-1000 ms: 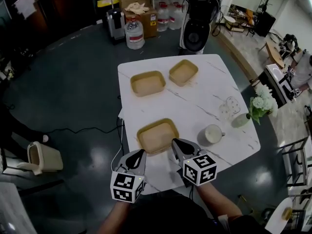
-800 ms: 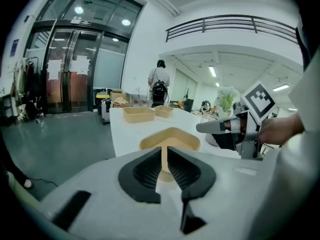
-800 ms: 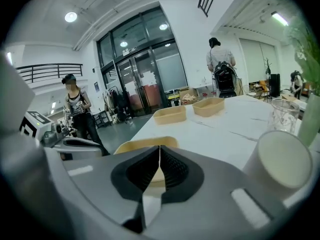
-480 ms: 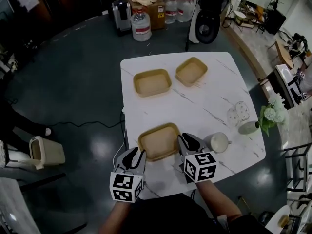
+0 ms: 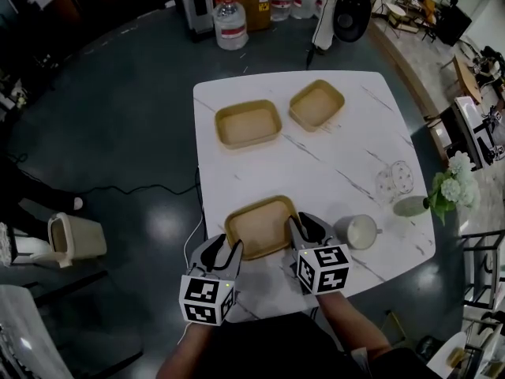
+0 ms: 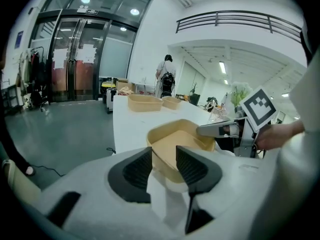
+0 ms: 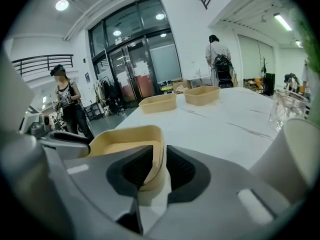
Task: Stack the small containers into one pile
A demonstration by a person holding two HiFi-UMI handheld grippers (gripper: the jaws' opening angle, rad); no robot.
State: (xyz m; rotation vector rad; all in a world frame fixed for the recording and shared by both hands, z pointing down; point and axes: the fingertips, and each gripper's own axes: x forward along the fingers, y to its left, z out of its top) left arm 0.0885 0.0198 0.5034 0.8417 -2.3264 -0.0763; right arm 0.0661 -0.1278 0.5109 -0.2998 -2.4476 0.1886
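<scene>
Three tan containers lie on the white marble table. The nearest container sits by the front edge; two more, one and another, lie at the far side. My left gripper is at the near container's front left corner, jaws opening, with the corner wall between its jaws and a gap beside the pads. My right gripper straddles the container's right wall, its jaws also opening and not pressing on it.
A white cup stands just right of my right gripper, with a clear glass and a flower vase beyond it. Water bottles and a bin are on the floor. A person stands off to the left.
Both grippers went from shut to open and slid forward, so that the near container's wall now stands between their jaws. The head view has shifted a little.
</scene>
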